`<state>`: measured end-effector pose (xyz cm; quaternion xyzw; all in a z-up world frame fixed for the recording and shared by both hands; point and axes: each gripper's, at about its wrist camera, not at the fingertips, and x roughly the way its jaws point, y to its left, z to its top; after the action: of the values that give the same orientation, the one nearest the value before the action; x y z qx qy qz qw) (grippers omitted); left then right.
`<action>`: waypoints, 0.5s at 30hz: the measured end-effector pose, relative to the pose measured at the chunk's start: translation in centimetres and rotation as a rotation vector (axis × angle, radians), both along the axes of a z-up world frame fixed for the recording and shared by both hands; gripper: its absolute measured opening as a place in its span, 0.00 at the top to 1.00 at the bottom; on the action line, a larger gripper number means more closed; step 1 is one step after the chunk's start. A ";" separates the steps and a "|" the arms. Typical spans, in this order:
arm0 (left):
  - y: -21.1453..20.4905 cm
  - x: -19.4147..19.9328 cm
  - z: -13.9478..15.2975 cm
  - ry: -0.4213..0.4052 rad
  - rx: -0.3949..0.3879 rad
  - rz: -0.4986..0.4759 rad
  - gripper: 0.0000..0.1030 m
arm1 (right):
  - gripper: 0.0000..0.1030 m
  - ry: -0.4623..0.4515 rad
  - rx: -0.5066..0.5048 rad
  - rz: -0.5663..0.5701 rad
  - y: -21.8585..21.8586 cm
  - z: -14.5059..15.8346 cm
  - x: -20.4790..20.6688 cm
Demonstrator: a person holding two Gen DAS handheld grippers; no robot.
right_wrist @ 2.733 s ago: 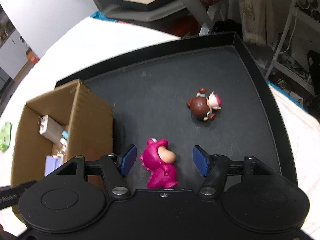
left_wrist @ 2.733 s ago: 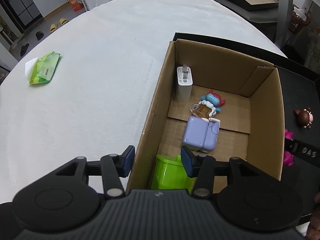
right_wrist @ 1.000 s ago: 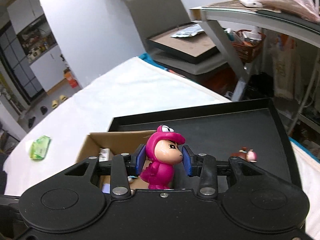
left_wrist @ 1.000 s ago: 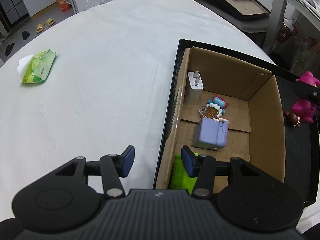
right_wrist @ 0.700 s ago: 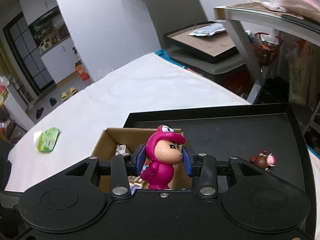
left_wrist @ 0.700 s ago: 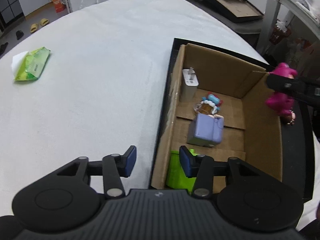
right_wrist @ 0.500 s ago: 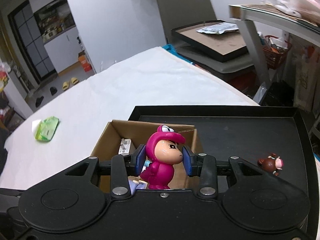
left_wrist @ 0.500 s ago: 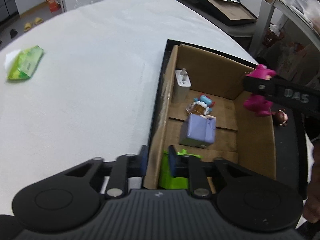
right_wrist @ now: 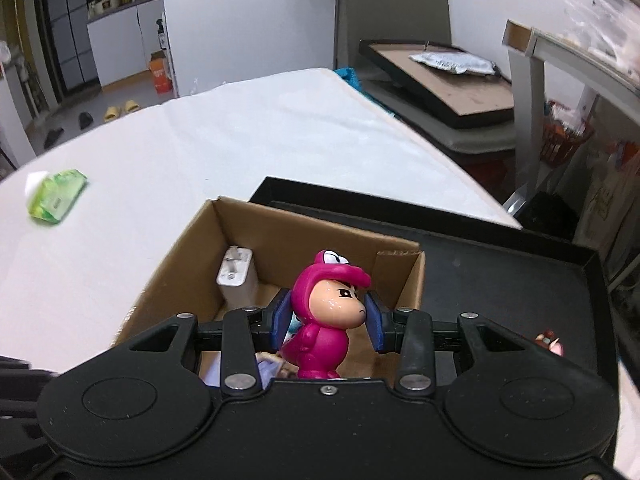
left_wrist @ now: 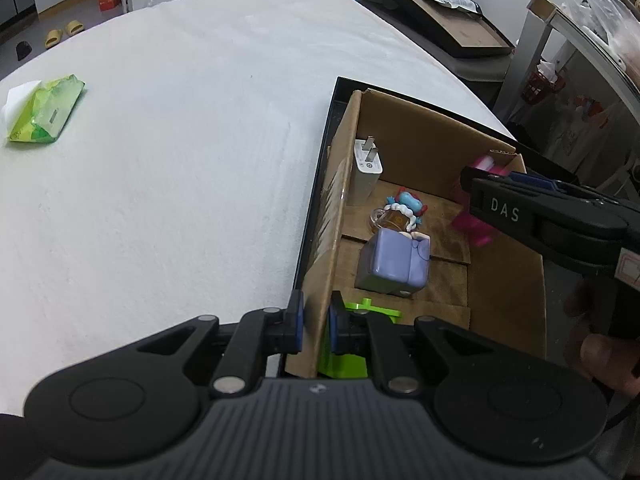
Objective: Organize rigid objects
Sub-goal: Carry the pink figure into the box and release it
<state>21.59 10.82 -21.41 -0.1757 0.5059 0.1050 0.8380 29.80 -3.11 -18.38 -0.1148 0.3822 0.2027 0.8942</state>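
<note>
- Left hand-held gripper [left_wrist: 315,328], seen from its own wrist view, has its blue pads pinched tight on the near left wall of the cardboard box [left_wrist: 506,280], one pad outside and one inside.
- Same view: the box sits in a black tray [left_wrist: 320,168] on the white tabletop [left_wrist: 180,140]. Inside lie a white charger [left_wrist: 366,172] upright against the left wall, a blue-haired figure [left_wrist: 402,210], a lilac block toy [left_wrist: 394,264] and a green piece [left_wrist: 348,360] in the near corner.
- Same view: the right hand-held gripper [left_wrist: 474,192] reaches in from the right above the box's far right part, carrying the blurred pink figure [left_wrist: 470,224]. A green tissue pack [left_wrist: 46,110] lies far left on the tabletop.
- Right wrist view: the right hand-held gripper [right_wrist: 328,322] has the pink figure [right_wrist: 324,316] upright between its pads by the head; the pads look to be at the head's sides, though contact on the right is hard to judge.
- Same view: the figure hangs over the open cardboard box [right_wrist: 180,256], with the charger [right_wrist: 236,276] behind it to the left. A small brown figure [right_wrist: 550,342] lies on the black tray [right_wrist: 500,280] at the right.
</note>
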 end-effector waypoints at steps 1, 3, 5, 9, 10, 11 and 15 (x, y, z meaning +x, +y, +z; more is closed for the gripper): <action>0.0 0.0 0.0 0.001 -0.003 -0.002 0.89 | 0.60 -0.015 -0.018 -0.009 0.1 -0.1 0.0; 0.0 0.0 0.0 0.001 -0.002 -0.005 0.89 | 0.55 -0.034 -0.044 -0.011 0.4 -0.1 -0.1; 0.0 0.0 0.0 0.002 -0.001 -0.008 0.89 | 0.52 -0.046 -0.047 -0.009 0.4 0.1 -0.3; 0.0 0.2 0.1 0.022 -0.009 -0.004 0.89 | 0.52 -0.045 -0.043 -0.012 0.4 0.3 -0.2; 0.0 0.2 0.1 0.023 -0.009 -0.002 0.88 | 0.52 -0.044 -0.041 -0.012 0.3 0.4 -0.3; -0.1 0.1 0.1 0.023 -0.002 -0.004 0.88 | 0.52 -0.044 -0.037 -0.012 0.3 0.5 -0.3; -0.5 0.0 0.1 0.034 0.010 -0.007 0.86 | 0.52 -0.042 -0.017 -0.020 0.0 0.7 -0.2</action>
<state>21.58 10.31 -21.28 -0.1681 0.5200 0.1074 0.8306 29.63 -3.15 -17.65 -0.1228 0.3660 0.1878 0.9031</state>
